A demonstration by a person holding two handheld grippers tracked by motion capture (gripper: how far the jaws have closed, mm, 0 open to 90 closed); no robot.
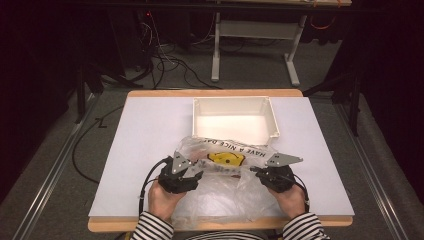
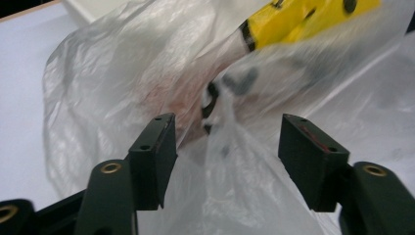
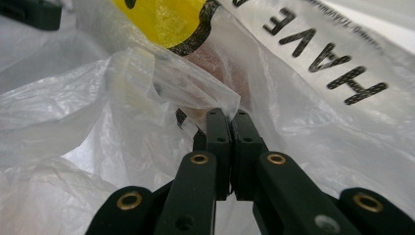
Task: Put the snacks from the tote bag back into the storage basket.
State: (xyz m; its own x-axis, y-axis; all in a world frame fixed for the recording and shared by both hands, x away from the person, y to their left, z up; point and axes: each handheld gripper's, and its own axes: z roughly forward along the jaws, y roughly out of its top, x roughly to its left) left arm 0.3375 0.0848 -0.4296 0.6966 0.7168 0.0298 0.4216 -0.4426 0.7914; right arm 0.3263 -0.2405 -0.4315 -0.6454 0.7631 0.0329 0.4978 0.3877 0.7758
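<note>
Right tool (image 3: 230, 122) pinches the plastic bag's (image 1: 225, 175) edge; left tool (image 2: 227, 142) gapes around film.

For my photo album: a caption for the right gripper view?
Right gripper pinches shut on a clear plastic bag printed with a yellow smiley.

Crumpled clear plastic bag (image 1: 227, 167) on the table: black capital lettering "HAVE A NICE DA…" runs along its far edge in the high view, upside down to the camera and cut off at a fold. In the right gripper view only "HAVE" (image 3: 325, 58) reads clearly; a finer line of print beside it is too small to read.
</note>
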